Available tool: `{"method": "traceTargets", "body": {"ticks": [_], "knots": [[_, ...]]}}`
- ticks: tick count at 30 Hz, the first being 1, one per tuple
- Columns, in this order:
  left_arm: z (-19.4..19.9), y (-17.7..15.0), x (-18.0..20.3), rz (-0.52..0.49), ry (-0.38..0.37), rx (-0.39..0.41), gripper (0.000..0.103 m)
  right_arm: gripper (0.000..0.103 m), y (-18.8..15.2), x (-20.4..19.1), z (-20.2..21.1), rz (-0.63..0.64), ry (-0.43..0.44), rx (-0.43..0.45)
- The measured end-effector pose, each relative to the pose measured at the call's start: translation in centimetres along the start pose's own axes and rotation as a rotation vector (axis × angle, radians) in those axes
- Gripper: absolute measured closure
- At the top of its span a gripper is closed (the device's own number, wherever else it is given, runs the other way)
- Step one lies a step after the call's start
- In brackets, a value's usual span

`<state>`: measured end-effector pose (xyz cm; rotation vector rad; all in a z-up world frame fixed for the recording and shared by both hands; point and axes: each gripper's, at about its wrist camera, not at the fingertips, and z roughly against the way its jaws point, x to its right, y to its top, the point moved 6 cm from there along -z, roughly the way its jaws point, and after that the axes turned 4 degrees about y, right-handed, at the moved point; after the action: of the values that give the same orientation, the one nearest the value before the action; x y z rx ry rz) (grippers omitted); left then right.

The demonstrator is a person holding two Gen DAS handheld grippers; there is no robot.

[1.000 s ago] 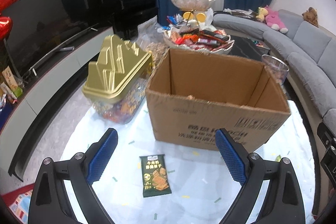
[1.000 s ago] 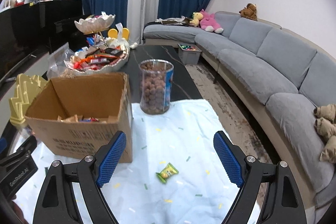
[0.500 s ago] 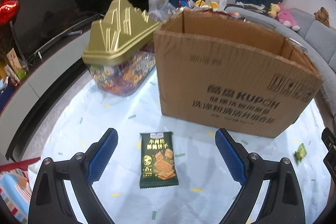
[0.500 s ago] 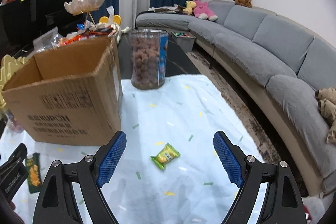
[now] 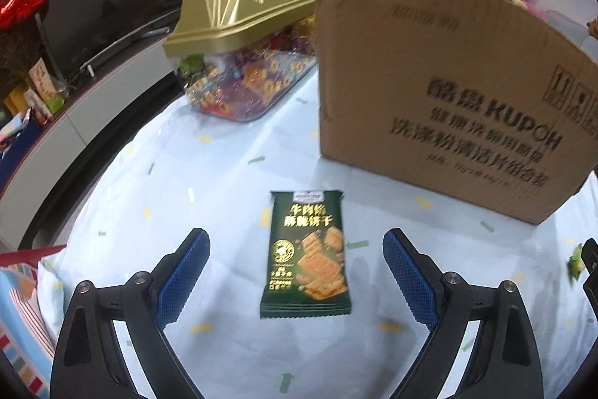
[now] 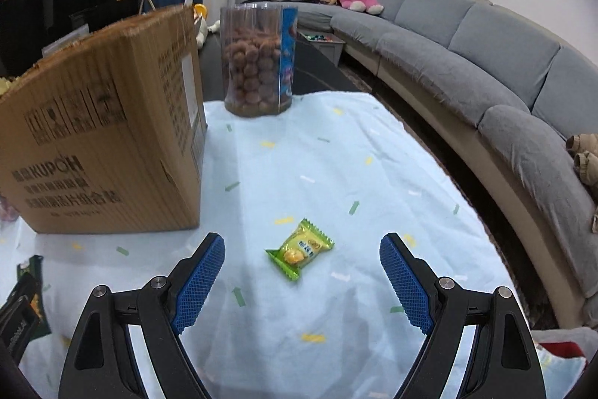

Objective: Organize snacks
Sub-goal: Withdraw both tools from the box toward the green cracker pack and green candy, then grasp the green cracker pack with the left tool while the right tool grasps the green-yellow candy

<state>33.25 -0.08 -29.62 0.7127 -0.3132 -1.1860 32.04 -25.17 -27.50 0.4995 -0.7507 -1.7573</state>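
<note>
Straddling a dark green cracker packet (image 5: 306, 257) with jaws spread wide, the left gripper (image 5: 295, 268) touches nothing — the right gripper (image 6: 301, 273), equally spread, frames a small yellow-green candy (image 6: 300, 246); both snacks lie on the pale blue cloth (image 6: 336, 174) beside the cardboard box (image 5: 429, 92).

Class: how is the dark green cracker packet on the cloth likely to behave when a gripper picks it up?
The cracker packet lies flat and thin, so it is probably light. Its glossy film may slip between pads. The pictured crackers suggest brittle contents, so a hard squeeze could crush them.
</note>
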Motion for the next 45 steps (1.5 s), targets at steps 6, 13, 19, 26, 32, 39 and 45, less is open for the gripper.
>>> {"method": "traceTargets", "body": {"ticks": [6,13,19,26,32,39,45], "knots": [[-1.3,-0.8,0.3,-0.006,0.014,-0.042,0.008,0.017,0.2,0.0,-1.2,0.001,0.0,-0.02],[-2.0,-0.9,0.6,-0.018,0.037,-0.043,0.008,0.017,-0.3,0.2,-2.3,-0.021,0.019,-0.051],[-2.6,-0.4,0.4,0.0,0.034,-0.042,0.008,0.017,-0.5,-0.4,-3.0,-0.008,0.023,-0.064],[-2.9,0.0,0.8,-0.016,0.012,-0.038,0.013,0.017,-1.3,-0.2,-4.1,-0.05,0.041,-0.108],[-2.7,0.1,1.5,-0.043,-0.011,-0.021,0.029,0.026,-1.2,0.5,-4.2,-0.096,0.061,-0.104],[-2.4,0.1,2.2,-0.066,-0.044,-0.01,0.052,0.049,-0.8,0.8,-4.2,-0.093,0.066,-0.089],[-2.4,0.1,2.5,-0.063,-0.071,-0.009,0.06,0.072,-0.6,0.7,-4.1,-0.092,0.09,-0.077]]}}
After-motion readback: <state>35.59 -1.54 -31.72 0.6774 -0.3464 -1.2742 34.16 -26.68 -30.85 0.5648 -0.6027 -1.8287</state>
